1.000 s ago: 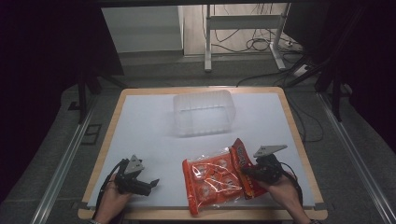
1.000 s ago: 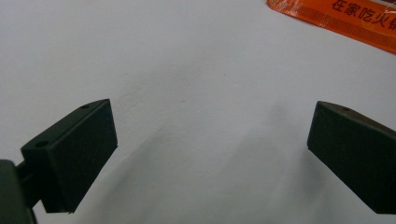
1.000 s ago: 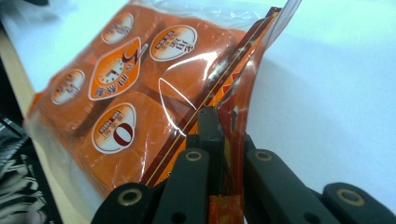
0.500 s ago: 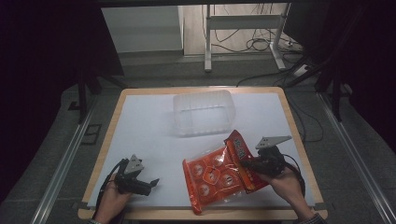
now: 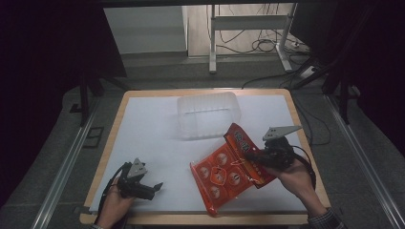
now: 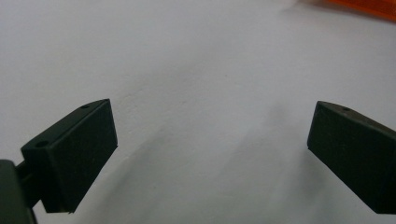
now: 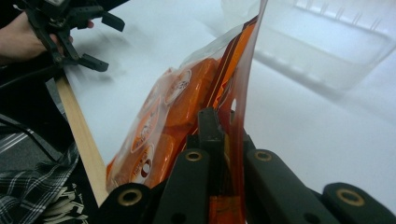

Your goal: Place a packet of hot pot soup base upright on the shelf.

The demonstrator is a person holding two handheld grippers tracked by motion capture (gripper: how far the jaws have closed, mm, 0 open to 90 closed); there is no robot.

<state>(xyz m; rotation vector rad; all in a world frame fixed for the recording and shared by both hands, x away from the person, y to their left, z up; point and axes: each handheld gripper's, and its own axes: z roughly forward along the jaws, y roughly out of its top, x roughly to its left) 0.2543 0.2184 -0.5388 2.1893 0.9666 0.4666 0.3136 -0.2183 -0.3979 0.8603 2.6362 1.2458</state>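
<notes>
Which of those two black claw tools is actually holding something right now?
The right gripper: its jaws are clamped on the edge of the orange snack bag, tilting it up. The left gripper sits open near the table's front edge, with nothing between its jaws.

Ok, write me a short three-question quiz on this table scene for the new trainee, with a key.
1. True or false: the right gripper is shut on the edge of the orange plastic snack bag.
2. What stands just beyond the bag on the white table top? A) a clear plastic container B) a metal bowl C) a cardboard box
3. How do the jaws of the left gripper stand, and what is between them?

Key
1. True.
2. A: the clear plastic container.
3. Wide open, with nothing between them but the bare table top.
</notes>
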